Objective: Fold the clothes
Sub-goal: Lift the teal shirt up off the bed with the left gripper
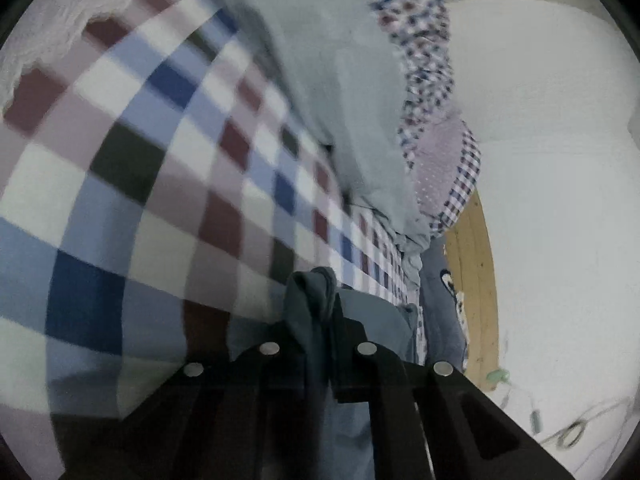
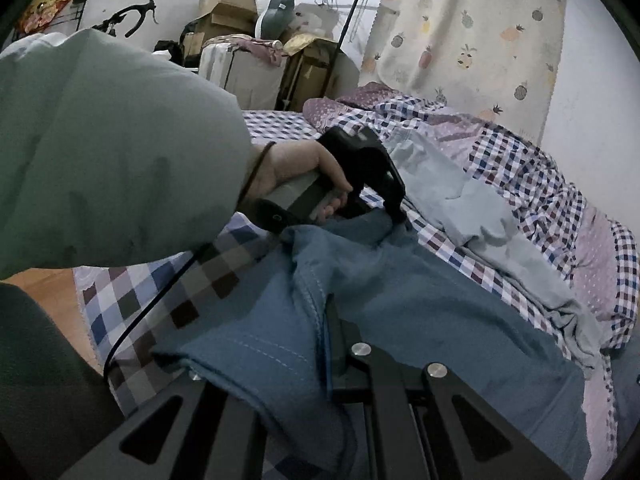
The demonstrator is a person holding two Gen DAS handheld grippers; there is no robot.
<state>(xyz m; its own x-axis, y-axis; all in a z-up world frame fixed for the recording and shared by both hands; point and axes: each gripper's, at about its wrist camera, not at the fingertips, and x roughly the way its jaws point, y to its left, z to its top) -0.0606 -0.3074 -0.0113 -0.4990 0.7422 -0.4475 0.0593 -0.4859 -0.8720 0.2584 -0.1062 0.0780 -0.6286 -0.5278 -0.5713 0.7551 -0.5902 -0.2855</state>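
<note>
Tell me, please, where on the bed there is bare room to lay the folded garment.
Bare checked sheet lies at the bed's near corner, between the blue garment and the mattress edge. Beyond, the pale garment and rumpled quilt crowd the bed.

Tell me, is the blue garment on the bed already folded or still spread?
Partly folded. The blue garment lies bunched, one stitched edge doubled over, on the checked sheet. Both tongs, left and right, pinch its cloth.

Home bedroom: bed with checked sheet (image 2: 276, 124), pineapple curtain (image 2: 472, 28), stacked cardboard boxes (image 2: 228, 8), clothes rack (image 2: 352, 12).
</note>
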